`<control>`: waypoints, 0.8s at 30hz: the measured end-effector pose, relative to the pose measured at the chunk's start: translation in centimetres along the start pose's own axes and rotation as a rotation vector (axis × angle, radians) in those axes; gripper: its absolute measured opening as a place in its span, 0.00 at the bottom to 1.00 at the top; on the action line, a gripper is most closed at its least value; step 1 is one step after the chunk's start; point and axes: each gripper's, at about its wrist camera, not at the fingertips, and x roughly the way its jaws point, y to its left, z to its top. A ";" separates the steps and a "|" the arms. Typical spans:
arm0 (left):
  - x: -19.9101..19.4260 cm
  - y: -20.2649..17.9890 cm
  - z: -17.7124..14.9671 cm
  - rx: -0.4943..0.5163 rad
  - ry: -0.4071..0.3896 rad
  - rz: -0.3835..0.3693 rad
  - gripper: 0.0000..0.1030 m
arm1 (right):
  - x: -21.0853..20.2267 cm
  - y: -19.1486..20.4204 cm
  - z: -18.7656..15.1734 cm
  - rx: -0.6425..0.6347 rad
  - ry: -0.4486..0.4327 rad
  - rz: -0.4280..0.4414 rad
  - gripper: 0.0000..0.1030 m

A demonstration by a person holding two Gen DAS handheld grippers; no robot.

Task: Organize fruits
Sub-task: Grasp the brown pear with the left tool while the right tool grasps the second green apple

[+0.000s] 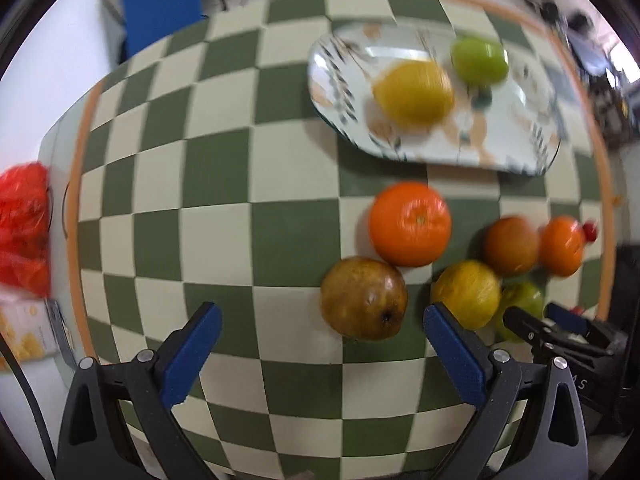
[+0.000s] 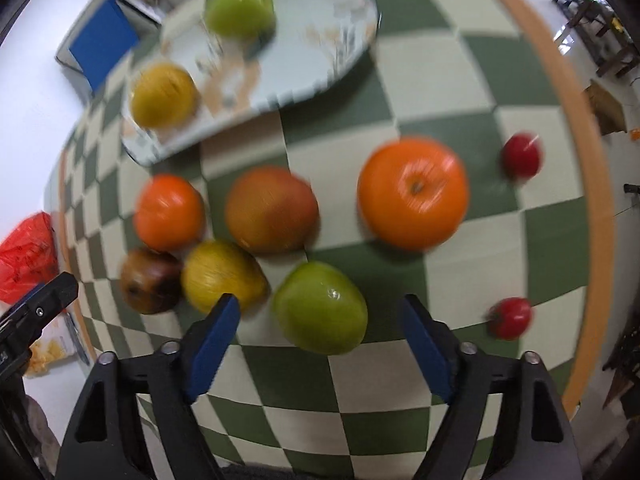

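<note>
Going by how things lie, the sorting is only begun: the pale oval patterned plate (image 1: pixel 532 148) carries just two fruits, a yellow lemon-like fruit (image 1: pixel 414 94) and a round green apple (image 1: pixel 479 60), while the rest sit loose on the green-and-cream checkered desk (image 1: pixel 216 216). Left to move, as I judge it, are the large glossy orange (image 1: pixel 410 224), a brownish-gold pear-like fruit (image 1: pixel 363 298), a second yellow fruit (image 1: pixel 466 294), a reddish-orange mango-like fruit (image 1: pixel 511 246), a smaller orange persimmon-like fruit (image 1: pixel 560 245), a green apple lying on the cloth (image 2: pixel 320 307) and two small red cherry-like fruits (image 2: pixel 521 156) (image 2: pixel 510 317). The left tongs (image 1: pixel 322 346) stand wide apart with nothing clamped; the brownish fruit lies just ahead of them, nearer the right pad, not yet between the tips. The right tongs (image 2: pixel 320 344) are also apart and empty, their blue pads (image 2: pixel 214 344) clear of everything; the loose green apple sits right at their mouth, roughly centred between the tips, so it looks like the likeliest next pick. Both views are blurred, so finer contact cannot be told.
</note>
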 end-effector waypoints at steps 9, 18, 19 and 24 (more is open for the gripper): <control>5.2 -3.1 0.2 0.152 0.098 -0.010 0.59 | 2.2 0.0 -0.8 -0.067 0.043 -0.013 0.59; 5.0 -2.1 -4.4 0.038 0.106 -0.050 0.59 | 2.5 -2.6 -2.9 -0.016 0.085 0.031 0.60; 5.1 -2.0 -5.0 0.018 0.112 -0.056 0.59 | 2.6 -2.7 -3.0 -0.016 0.089 0.031 0.60; 5.5 -1.6 -6.7 -0.038 0.100 -0.064 0.59 | 2.7 -2.3 -3.5 -0.039 0.095 0.003 0.61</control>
